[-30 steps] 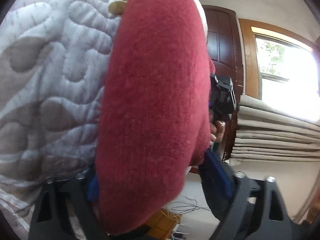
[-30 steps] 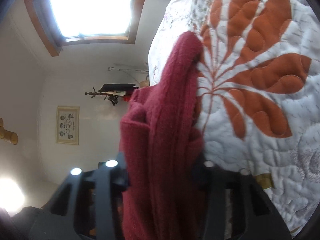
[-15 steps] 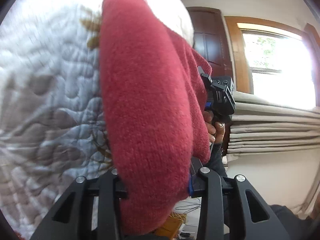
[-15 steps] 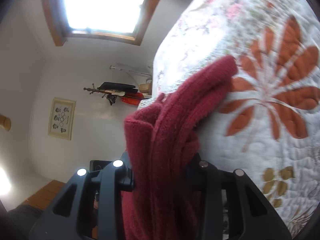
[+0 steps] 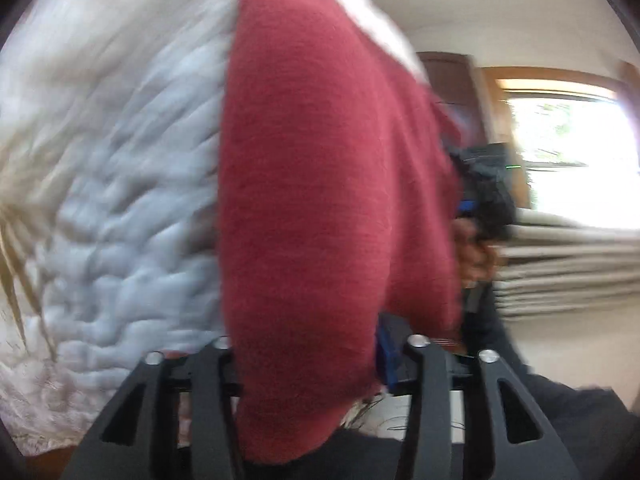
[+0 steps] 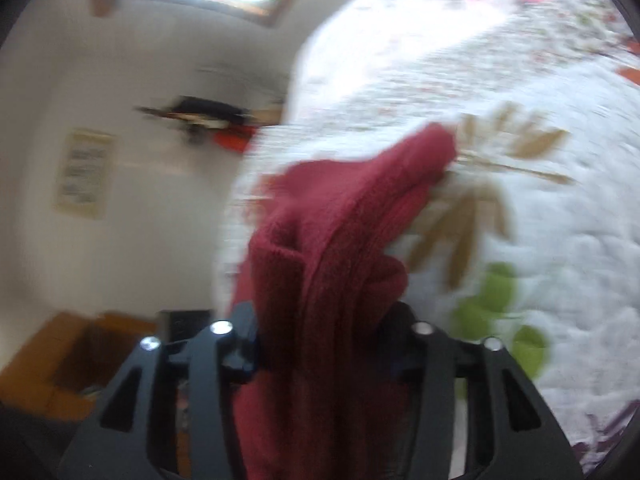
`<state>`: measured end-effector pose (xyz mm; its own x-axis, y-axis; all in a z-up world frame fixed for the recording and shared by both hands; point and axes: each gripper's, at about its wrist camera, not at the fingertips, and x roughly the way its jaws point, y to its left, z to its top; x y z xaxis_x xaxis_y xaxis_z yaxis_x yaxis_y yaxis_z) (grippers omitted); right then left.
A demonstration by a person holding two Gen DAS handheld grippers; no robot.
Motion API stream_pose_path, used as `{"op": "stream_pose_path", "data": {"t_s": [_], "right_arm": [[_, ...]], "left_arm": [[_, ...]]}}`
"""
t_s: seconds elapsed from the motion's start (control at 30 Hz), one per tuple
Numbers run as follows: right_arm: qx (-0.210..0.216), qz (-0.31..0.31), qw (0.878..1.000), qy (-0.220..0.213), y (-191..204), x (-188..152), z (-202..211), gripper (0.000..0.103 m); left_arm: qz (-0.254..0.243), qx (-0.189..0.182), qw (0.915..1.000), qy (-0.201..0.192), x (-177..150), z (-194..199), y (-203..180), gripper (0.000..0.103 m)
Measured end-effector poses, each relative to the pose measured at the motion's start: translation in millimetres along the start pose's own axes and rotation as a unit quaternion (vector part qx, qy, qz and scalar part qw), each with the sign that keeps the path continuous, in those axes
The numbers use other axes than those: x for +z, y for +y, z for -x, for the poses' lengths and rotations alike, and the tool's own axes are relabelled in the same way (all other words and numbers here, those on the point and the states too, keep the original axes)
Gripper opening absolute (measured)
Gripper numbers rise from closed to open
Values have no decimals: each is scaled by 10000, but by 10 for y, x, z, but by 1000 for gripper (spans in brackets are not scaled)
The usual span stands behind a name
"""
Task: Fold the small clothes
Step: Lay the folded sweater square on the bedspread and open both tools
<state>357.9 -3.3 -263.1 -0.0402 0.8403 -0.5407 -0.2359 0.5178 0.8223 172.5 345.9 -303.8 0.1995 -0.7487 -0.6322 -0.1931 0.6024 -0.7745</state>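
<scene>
Both views are smeared with motion blur, so fine detail is hard to read. In the left wrist view the red knit garment (image 5: 320, 216) fills the middle of the frame as one broad, smooth face, running from the top edge down between the black fingers of the left gripper (image 5: 316, 356), whose jaws are clenched on its lower end. Behind it, the pale quilted bedspread (image 5: 112, 208) covers the left half of the frame. Only this view shows the right side of the room: a bright window (image 5: 576, 144) at the upper right, a dark wooden door (image 5: 452, 76) beside it, and stacked pale folds of fabric (image 5: 568, 268) below. It also shows the other device (image 5: 486, 184) at centre right, held by a hand (image 5: 474, 252) at the garment's far edge. The right wrist view shows the same garment (image 6: 340, 248) edge-on, bunched in several layers, gripped between the jaws of the right gripper (image 6: 324, 328) at the bottom centre, its far tip reaching the bedspread (image 6: 500, 92) with leaf prints in the right half. Only here appear a framed picture (image 6: 84, 172) on the white wall at the left and a dark rack (image 6: 200, 112) above centre.
</scene>
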Motion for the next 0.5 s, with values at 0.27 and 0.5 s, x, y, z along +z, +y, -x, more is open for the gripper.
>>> {"op": "stream_pose_path", "data": {"t_s": [0.27, 0.5], "right_arm": [[-278, 302, 9932, -1086, 437, -78, 807, 54], [-1155, 618, 9911, -228, 520, 21, 142, 29]], "left_arm": [[-873, 1181, 9866, -706, -181, 590, -378, 69], [-2115, 459, 9710, -1018, -430, 594, -1217, 70]]}}
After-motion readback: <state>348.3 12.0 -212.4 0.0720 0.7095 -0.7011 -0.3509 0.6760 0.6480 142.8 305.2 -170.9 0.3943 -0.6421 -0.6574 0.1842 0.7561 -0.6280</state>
